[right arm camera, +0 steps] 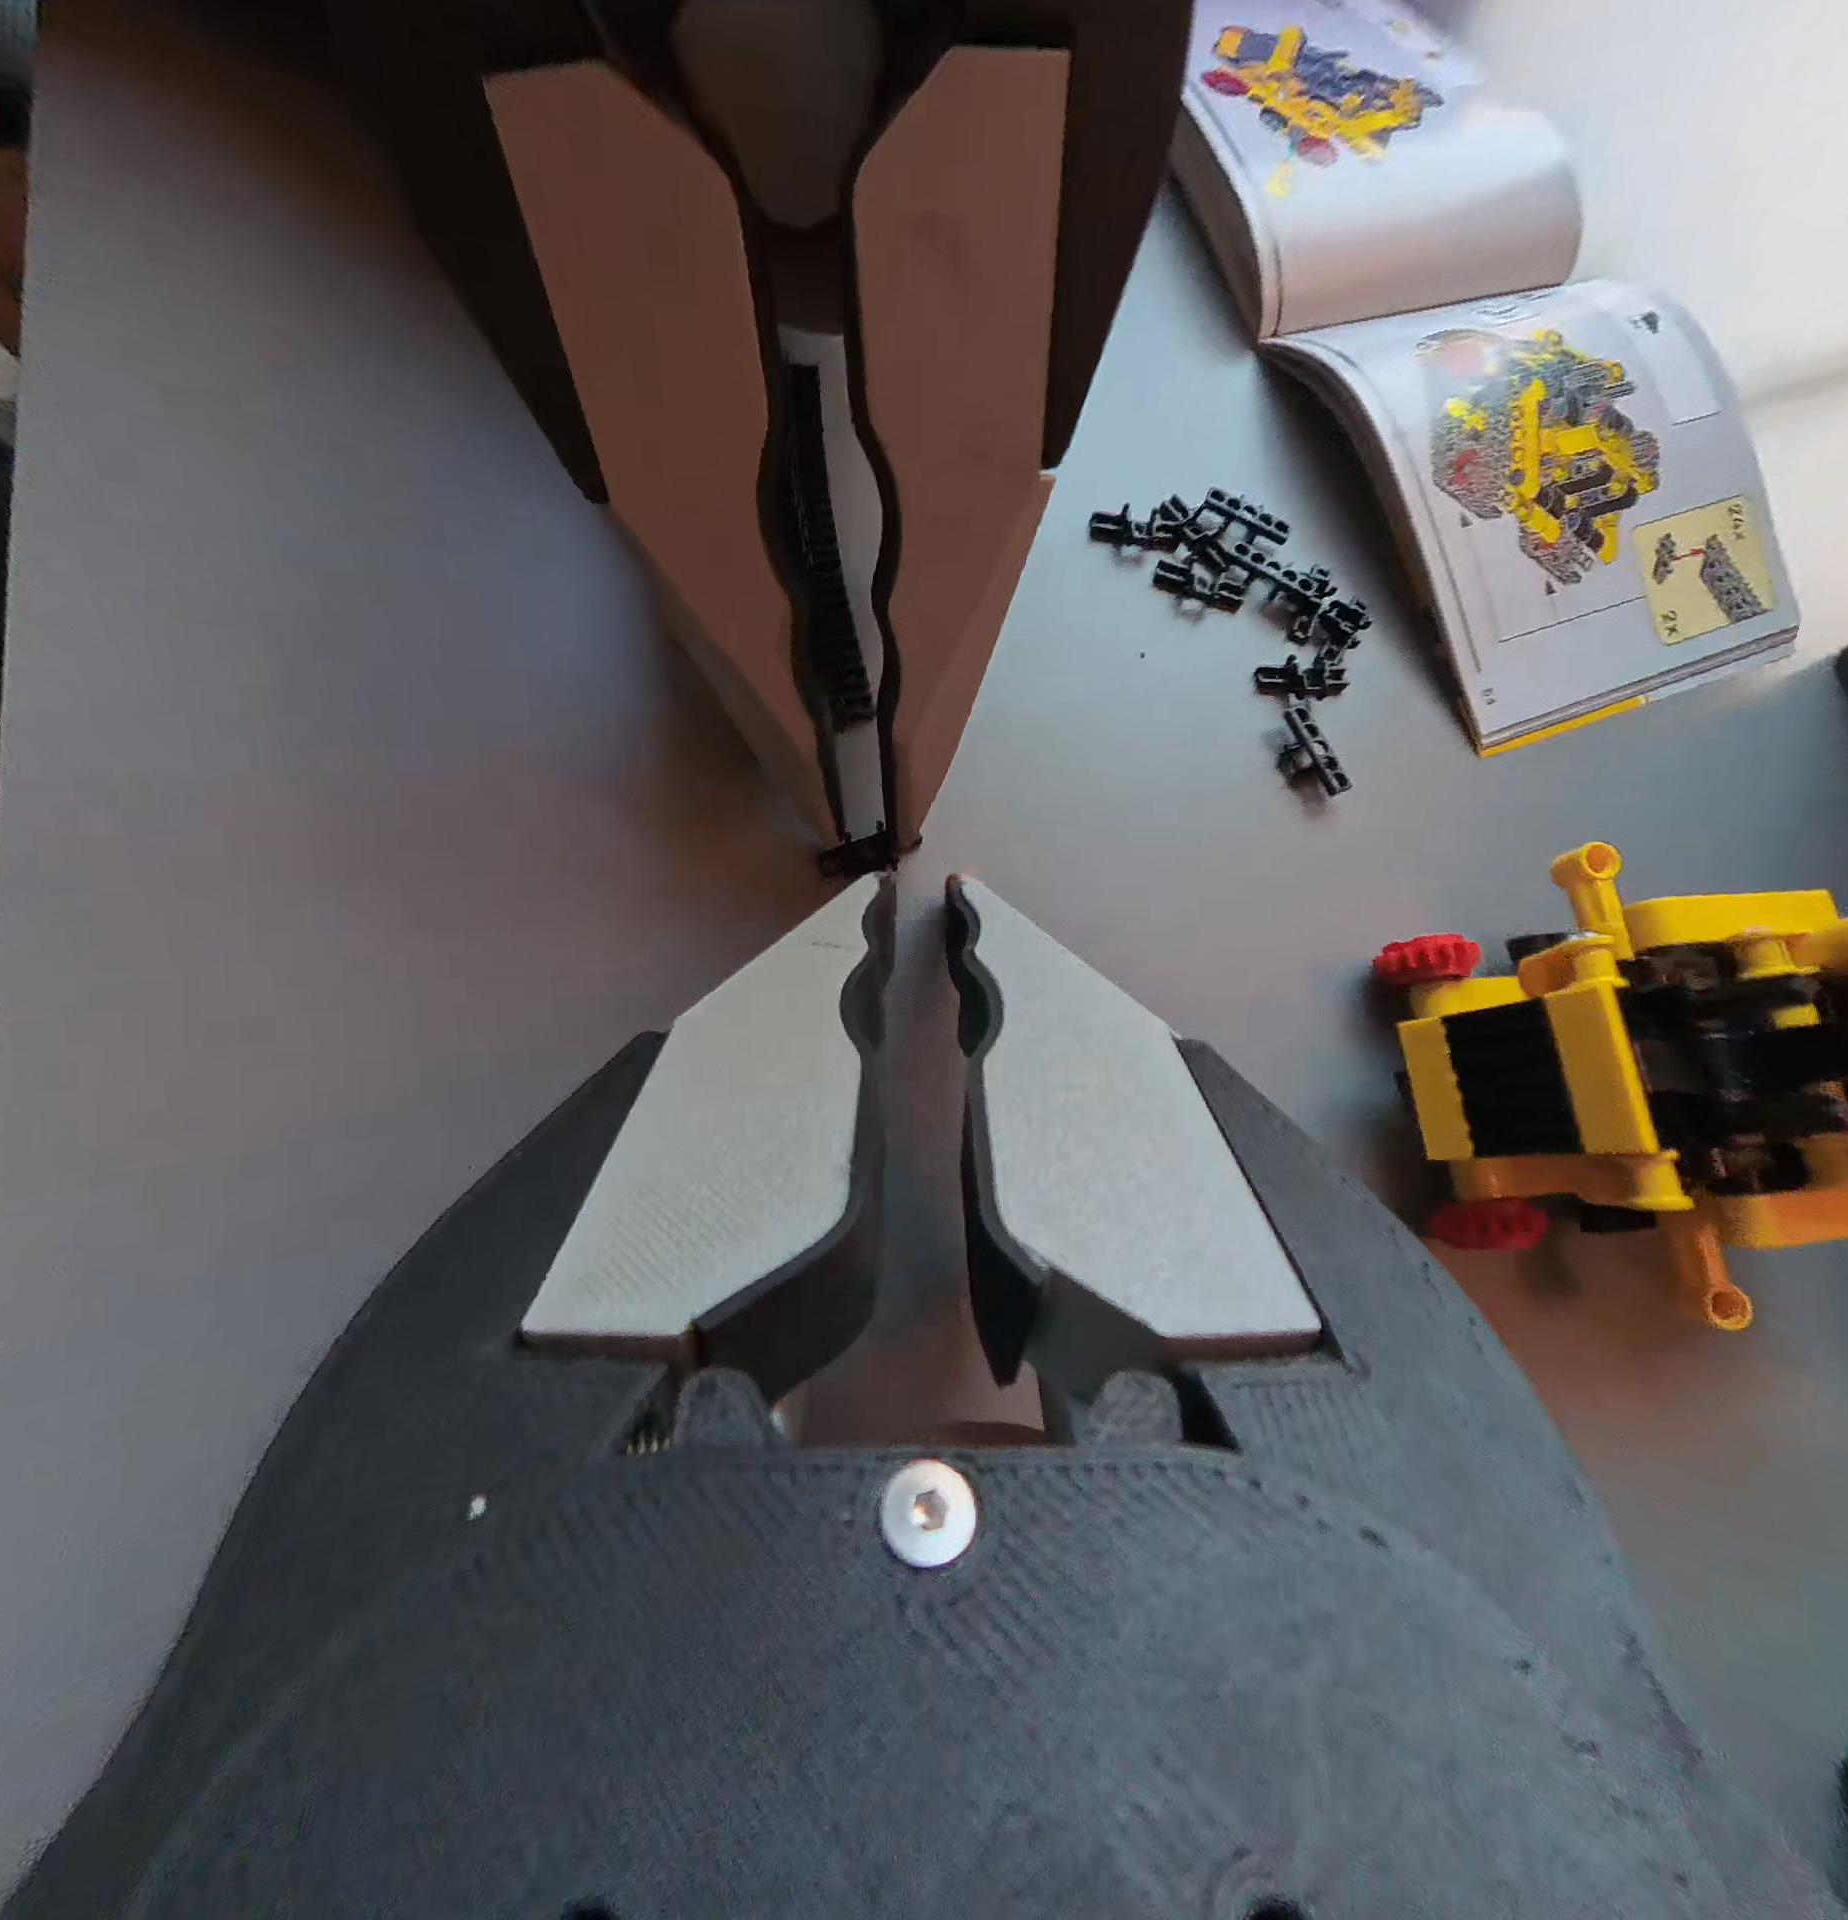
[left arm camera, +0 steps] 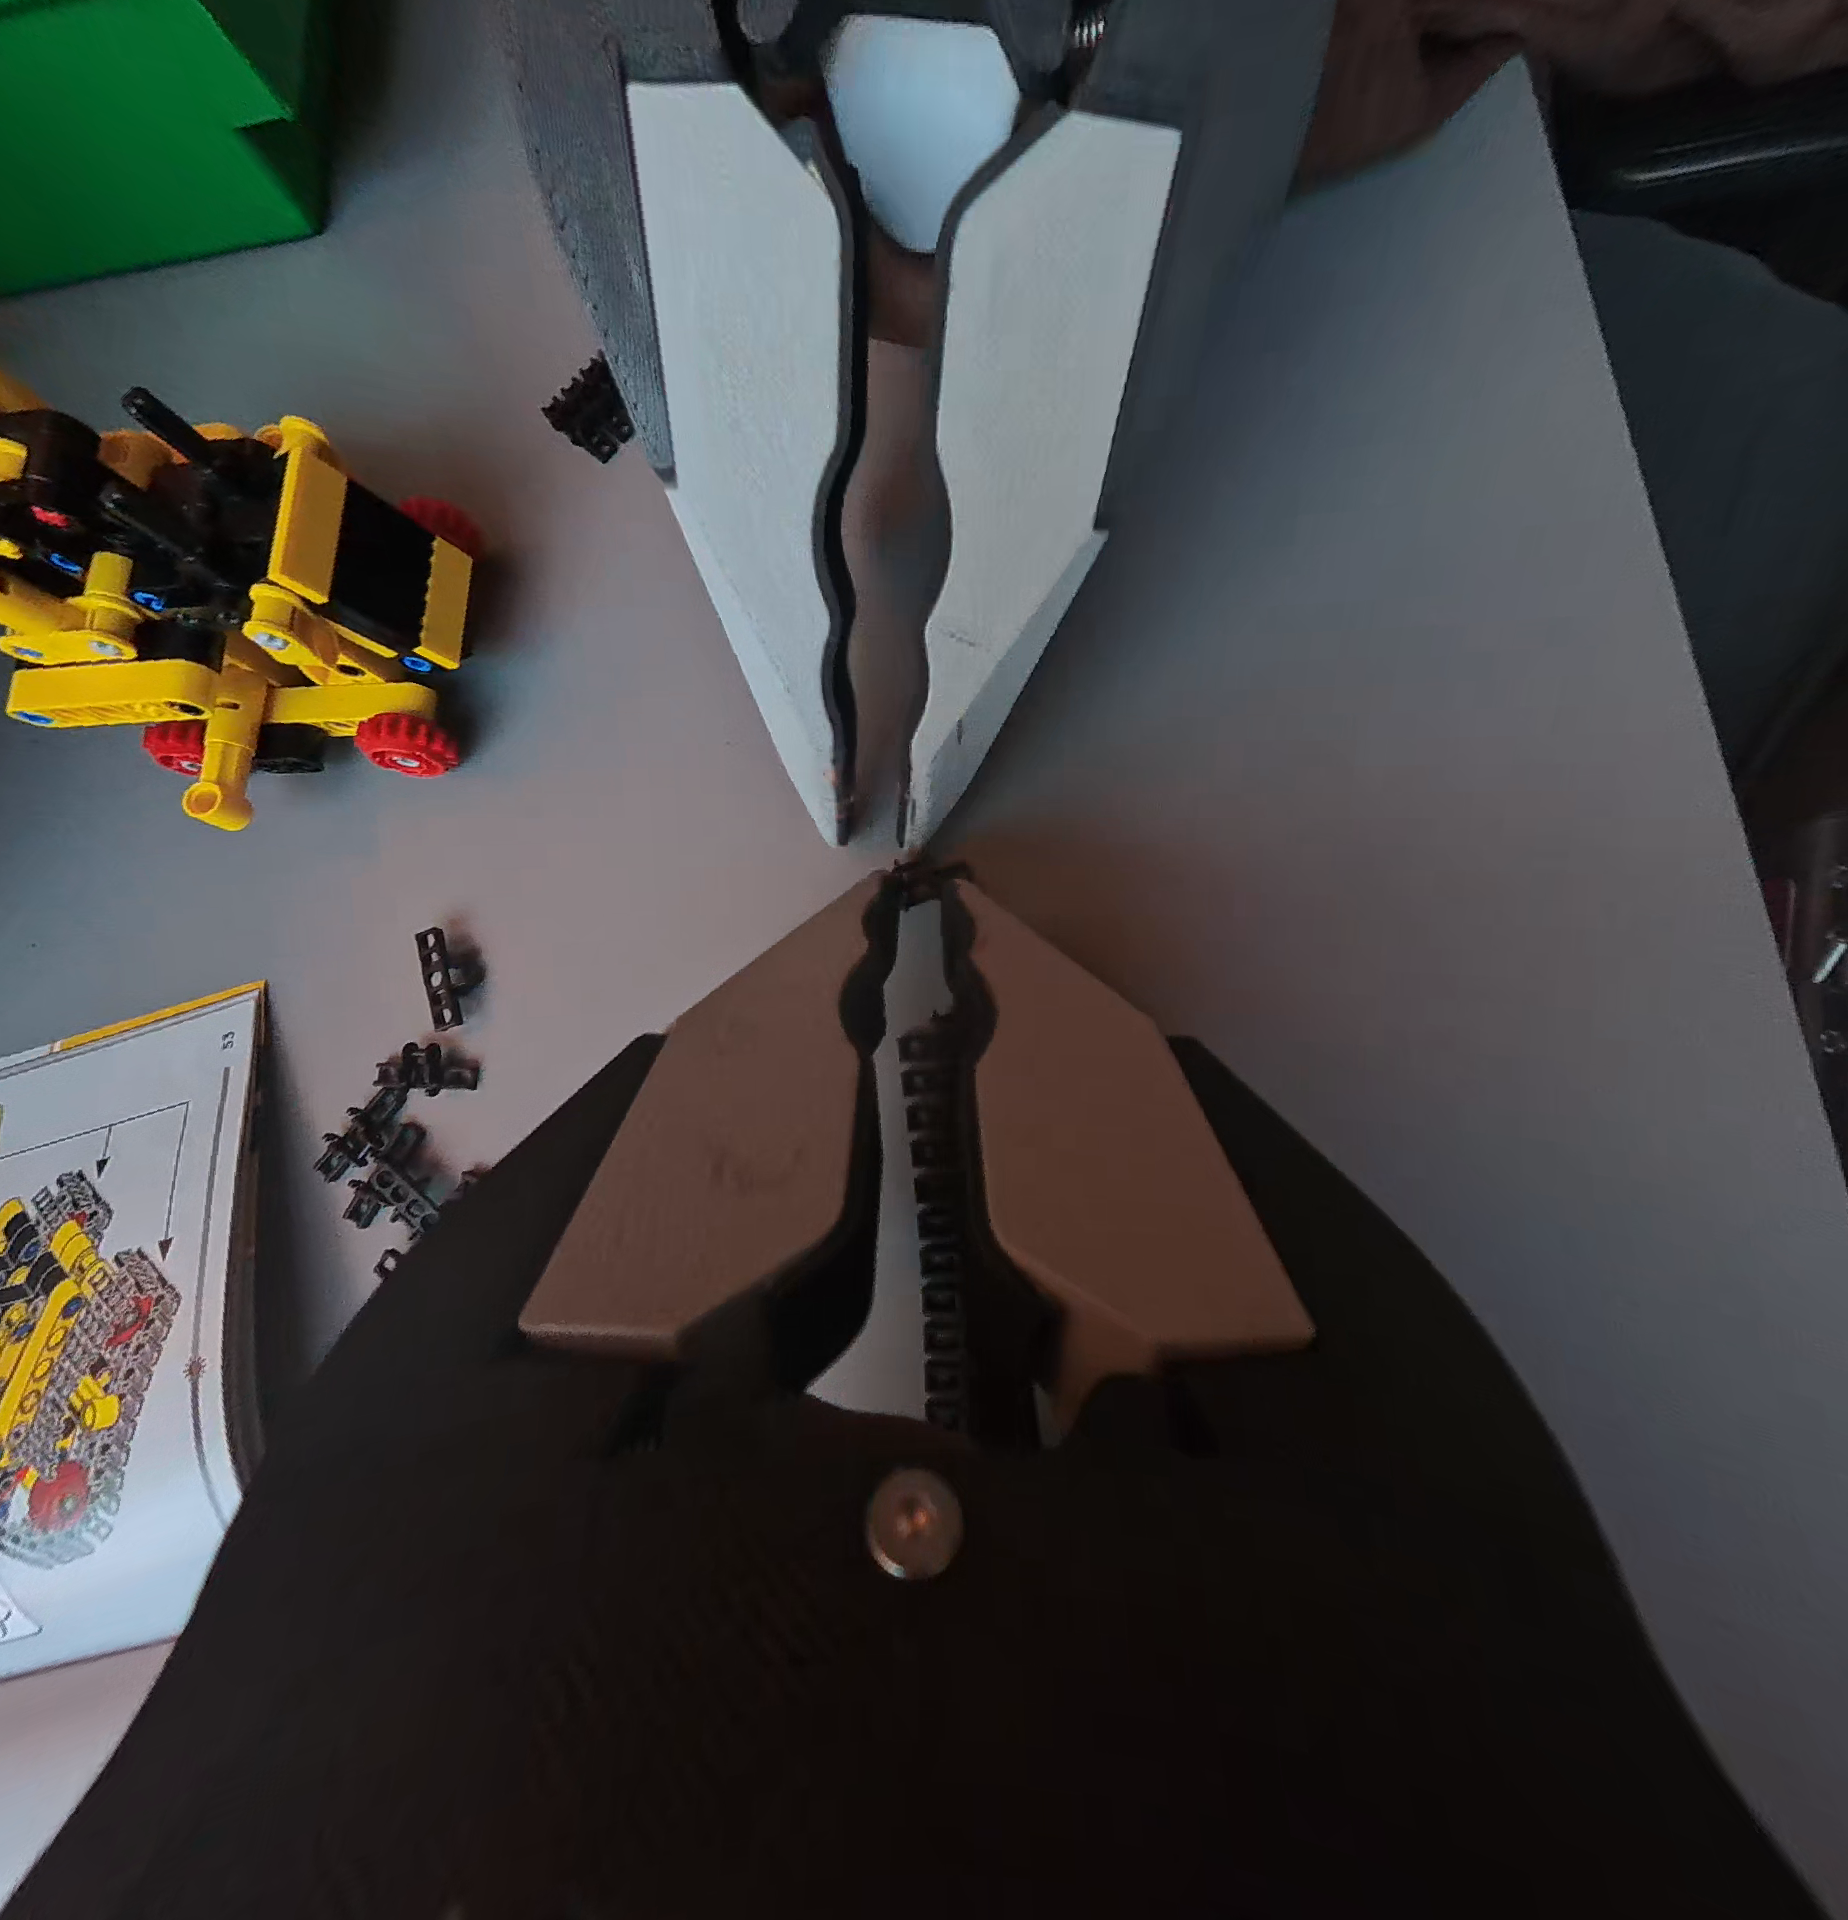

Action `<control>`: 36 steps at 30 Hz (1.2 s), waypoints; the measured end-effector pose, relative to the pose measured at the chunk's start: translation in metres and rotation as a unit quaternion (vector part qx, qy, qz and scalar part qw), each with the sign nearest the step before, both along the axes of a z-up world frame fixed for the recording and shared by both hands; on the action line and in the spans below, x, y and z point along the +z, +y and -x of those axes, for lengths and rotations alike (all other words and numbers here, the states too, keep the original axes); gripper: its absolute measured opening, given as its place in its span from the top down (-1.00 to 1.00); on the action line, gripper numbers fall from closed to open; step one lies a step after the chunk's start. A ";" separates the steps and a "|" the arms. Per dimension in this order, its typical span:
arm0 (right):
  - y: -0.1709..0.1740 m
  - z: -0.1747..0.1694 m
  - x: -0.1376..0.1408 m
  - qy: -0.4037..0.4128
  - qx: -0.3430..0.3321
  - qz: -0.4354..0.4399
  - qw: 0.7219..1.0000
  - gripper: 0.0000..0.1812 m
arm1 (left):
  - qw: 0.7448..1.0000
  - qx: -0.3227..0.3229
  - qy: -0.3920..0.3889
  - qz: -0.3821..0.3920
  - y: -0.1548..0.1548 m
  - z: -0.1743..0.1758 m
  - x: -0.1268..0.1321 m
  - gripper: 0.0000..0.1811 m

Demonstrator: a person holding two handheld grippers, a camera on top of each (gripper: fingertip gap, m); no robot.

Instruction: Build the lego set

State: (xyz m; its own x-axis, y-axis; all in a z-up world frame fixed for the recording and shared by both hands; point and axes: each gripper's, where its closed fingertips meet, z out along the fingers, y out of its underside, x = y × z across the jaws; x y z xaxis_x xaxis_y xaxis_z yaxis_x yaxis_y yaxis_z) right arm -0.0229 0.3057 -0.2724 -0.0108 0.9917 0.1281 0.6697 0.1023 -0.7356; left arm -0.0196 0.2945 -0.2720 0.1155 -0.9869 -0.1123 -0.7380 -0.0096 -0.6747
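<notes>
1. While both grippers meet tip to tip over the grey table [left arm camera: 1315,727], the yellow-and-black lego vehicle [left arm camera: 224,603] sits at the left of the left wrist view, well apart from the left gripper [left arm camera: 915,883], resting on its red wheels.
2. Above the vehicle in that view, a green box [left arm camera: 141,135] fills the table's far corner.
3. Below the vehicle lies an open instruction booklet [left arm camera: 99,1299], and beside it a scatter of loose black track links [left arm camera: 400,1132], between the booklet and the left gripper.
4. One more black link [left arm camera: 587,410] lies alone just beside the right gripper's grey body.
5. At the centre, the left gripper, with tan pads, is clamped on the end link of a black track chain [left arm camera: 935,1226]; the chain runs back between its fingers toward the camera.
6. Directly facing it, the right gripper [left arm camera: 876,821], with pale grey pads, has its tips slightly apart and holds nothing; they sit just beside the pinched link, and contact cannot be told.
7. Right of the grippers, the table edge runs diagonally, with dark clutter beyond it too dim to tell.
</notes>
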 end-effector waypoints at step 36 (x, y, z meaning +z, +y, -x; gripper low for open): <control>-0.022 0.003 -0.001 -0.003 0.060 -0.006 0.998 0.96 | 0.999 -0.011 -0.026 0.015 -0.005 0.006 0.015 0.85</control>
State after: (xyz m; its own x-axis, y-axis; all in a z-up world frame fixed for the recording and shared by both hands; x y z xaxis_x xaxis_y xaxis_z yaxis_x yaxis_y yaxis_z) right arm -0.0263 0.2836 -0.2738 -0.1300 0.9816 0.1402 0.6560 0.1912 -0.7302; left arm -0.0258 0.2891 -0.2567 0.0981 -0.9922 -0.0768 -0.7021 -0.0143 -0.7119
